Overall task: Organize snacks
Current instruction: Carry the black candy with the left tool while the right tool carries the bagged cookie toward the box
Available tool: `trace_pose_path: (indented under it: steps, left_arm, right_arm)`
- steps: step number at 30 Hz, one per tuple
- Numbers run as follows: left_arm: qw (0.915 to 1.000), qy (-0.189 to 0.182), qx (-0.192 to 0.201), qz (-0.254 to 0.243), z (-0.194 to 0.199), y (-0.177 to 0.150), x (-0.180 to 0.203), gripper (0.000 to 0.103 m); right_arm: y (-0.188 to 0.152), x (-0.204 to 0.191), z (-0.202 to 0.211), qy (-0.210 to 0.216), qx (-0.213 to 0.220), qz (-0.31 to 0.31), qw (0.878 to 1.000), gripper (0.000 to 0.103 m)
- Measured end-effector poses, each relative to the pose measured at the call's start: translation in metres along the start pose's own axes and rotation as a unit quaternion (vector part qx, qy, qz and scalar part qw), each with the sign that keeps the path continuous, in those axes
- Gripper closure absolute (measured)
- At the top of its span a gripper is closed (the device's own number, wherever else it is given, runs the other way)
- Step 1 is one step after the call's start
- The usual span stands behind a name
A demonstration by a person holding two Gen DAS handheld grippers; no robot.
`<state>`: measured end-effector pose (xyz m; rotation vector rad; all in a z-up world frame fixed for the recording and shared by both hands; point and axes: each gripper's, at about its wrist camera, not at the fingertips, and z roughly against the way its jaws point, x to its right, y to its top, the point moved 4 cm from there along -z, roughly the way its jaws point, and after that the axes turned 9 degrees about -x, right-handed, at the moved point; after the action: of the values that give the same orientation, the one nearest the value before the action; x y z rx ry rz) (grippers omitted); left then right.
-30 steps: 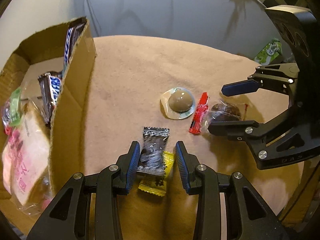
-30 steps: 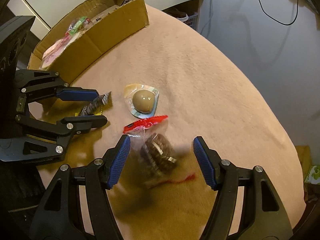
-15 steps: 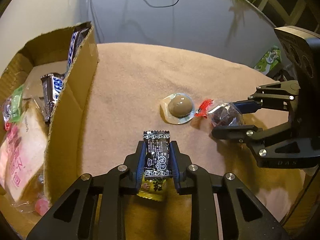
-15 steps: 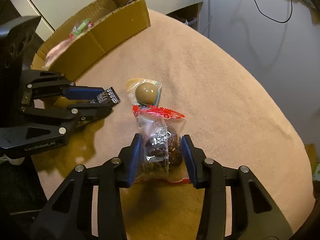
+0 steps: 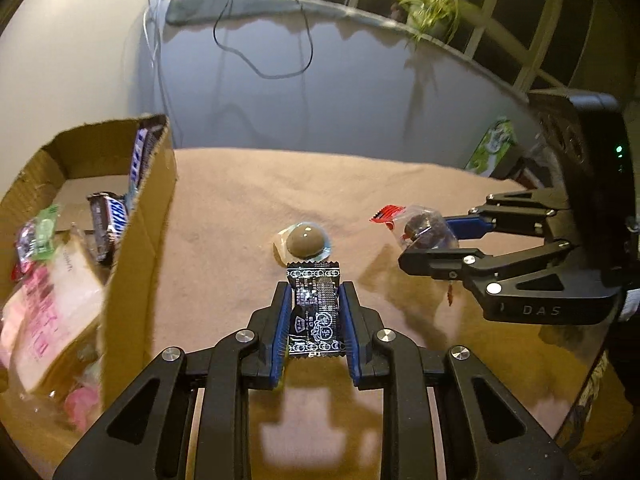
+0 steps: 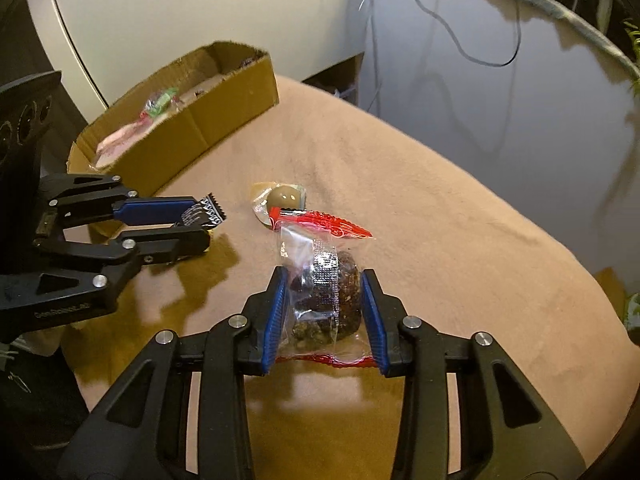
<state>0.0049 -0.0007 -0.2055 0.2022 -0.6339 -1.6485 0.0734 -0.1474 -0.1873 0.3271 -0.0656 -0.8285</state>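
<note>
The left claw pinches a black candy wrapper and the right claw pinches a clear cookie packet, both lifted off the surface. Either slick wrapper could slip free on the way to the cardboard box, since each claw holds mostly film.

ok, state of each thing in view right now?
left gripper: shut on black packet, lifted
right gripper: shut on clear bag, lifted
egg pack: sealed, lying on cloth
box: open, holds snacks
cloth: spread over table
</note>
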Motion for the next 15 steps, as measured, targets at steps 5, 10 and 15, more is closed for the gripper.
trace_pose_path:
  steps: [5,10,15]
  left_arm:
    - [0.9993,0.000,0.035,-0.008,0.031,-0.015,-0.008,0.081]
    - [0.9977,0.015,0.067,0.003,0.066,-0.026,-0.014,0.081]
    - [0.9953,0.040,0.086,0.021,0.090,-0.024,-0.032,0.081]
  right_arm:
    - [-0.008,-0.020,0.024,-0.011,0.046,-0.006,0.999,0.065]
    - [-0.006,-0.049,0.037,0.004,0.067,-0.016,0.998,0.065]
    - [0.011,-0.081,0.054,0.006,0.083,-0.002,0.997,0.065]
